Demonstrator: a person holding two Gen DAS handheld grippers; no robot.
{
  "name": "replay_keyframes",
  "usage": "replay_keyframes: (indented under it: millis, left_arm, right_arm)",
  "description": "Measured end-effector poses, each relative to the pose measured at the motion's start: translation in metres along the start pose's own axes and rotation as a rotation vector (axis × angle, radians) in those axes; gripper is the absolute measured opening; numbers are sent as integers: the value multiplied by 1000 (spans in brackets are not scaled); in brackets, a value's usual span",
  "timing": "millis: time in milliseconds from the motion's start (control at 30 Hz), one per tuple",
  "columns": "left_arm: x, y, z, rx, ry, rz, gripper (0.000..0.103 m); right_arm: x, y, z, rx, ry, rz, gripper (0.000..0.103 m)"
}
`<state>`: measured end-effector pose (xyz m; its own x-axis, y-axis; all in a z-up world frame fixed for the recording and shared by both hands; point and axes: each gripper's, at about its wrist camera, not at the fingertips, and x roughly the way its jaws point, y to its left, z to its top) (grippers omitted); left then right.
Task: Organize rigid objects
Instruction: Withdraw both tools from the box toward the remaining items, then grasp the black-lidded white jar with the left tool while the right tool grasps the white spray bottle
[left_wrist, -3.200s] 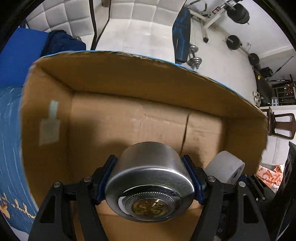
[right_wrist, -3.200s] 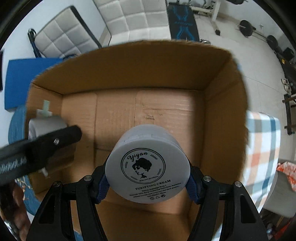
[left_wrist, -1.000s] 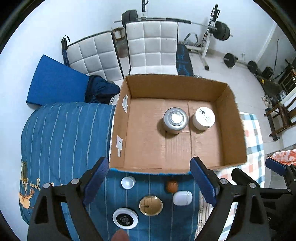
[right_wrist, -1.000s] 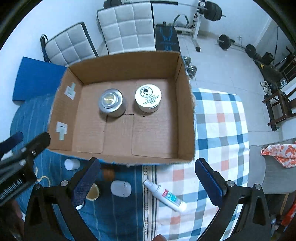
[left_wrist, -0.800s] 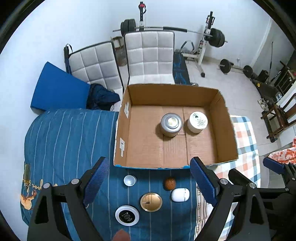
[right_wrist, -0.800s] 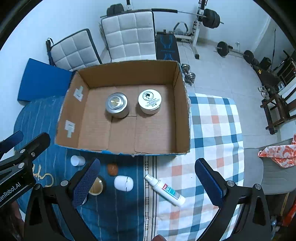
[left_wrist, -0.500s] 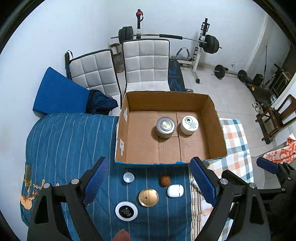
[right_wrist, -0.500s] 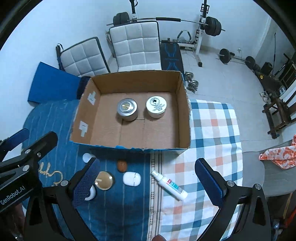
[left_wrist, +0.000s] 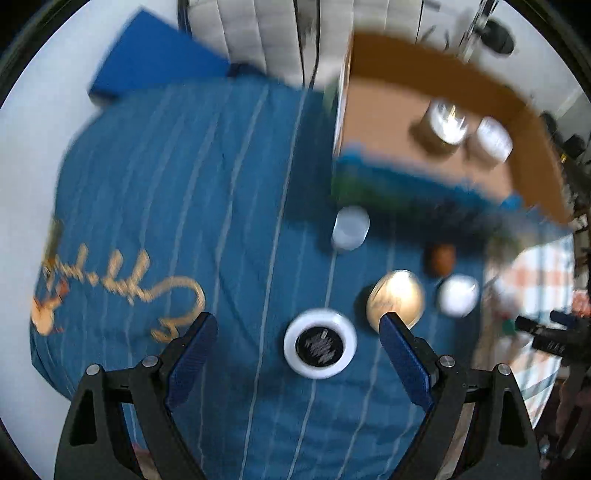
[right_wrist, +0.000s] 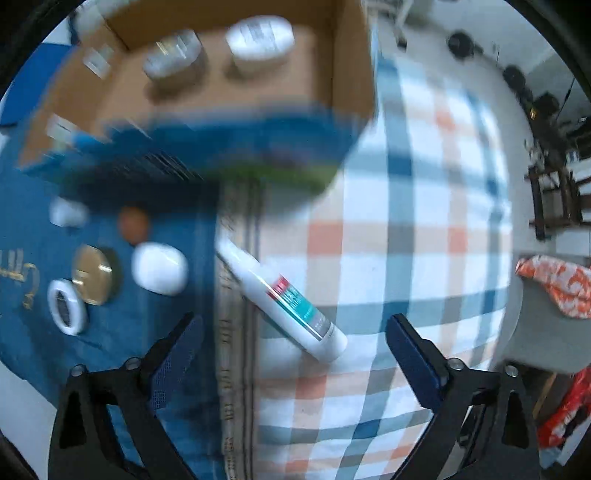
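Both views are blurred by motion. My left gripper is open above the blue striped cloth, with a white-rimmed black-lidded jar lying between its fingertips, untouched. Beside it lie a gold lid, a white oval case, a brown ball and a small white cap. My right gripper is open over a white tube with a teal and red label on the checked cloth. The cardboard box holds a silver tin and a white cream jar.
The box's near wall stands just behind the loose items. A blue mat and white padded chairs lie beyond the bed. An orange patterned cloth and a dark wooden chair sit at the right.
Both grippers have dropped from high above the box toward the bed: the left now hovers over the black-lidded jar, the right over the white tube. Both stay open and empty.
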<state>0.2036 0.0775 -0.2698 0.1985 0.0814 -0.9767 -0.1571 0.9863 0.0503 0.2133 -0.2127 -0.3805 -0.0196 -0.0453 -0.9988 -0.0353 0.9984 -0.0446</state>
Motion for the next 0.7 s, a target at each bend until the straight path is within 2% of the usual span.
replay_keyframes:
  millis: [100,167,200,233,267,367,433,500,533,567,700]
  left_arm:
    - [47,-2,-15,8,112,6,90]
    - [72,-7,-23,20,171,10,90]
    - [83,-10,-26,25,196,9,90]
    - [93,-12,-29,30,216,12,90]
    - [100,-14,-31,34,231,12,90]
    - [117,-19,-37,45,275,7,90]
    - [127,-23,-40,51,304,1,90]
    - [136,-26,-44,59,321,1,90]
    - [139,-27,-45,61,326,4,86]
    - [142,-27,-46,59,329,1,74]
    - [150,-25,-47,26,315,-25,74]
  right_arm:
    - [37,0,-2,1,64,1,88]
    - [55,1,-4,10,102,11,68]
    - [61,1,-6,19,104,-8,62]
    - [65,0,-8,31,104,-11,50]
    - [66,-2,-10,52,109,6,44]
    - [68,-8,-21,140,159,81,36]
    - [70,-4,-29,144,209,147,35]
    - [69,0,-33,139,206,146,36]
    - [69,1,-34,135,197,135,36]
    - [70,2,-33,134,196,124,37]
    - [74,5,-28,144,192,92,38]
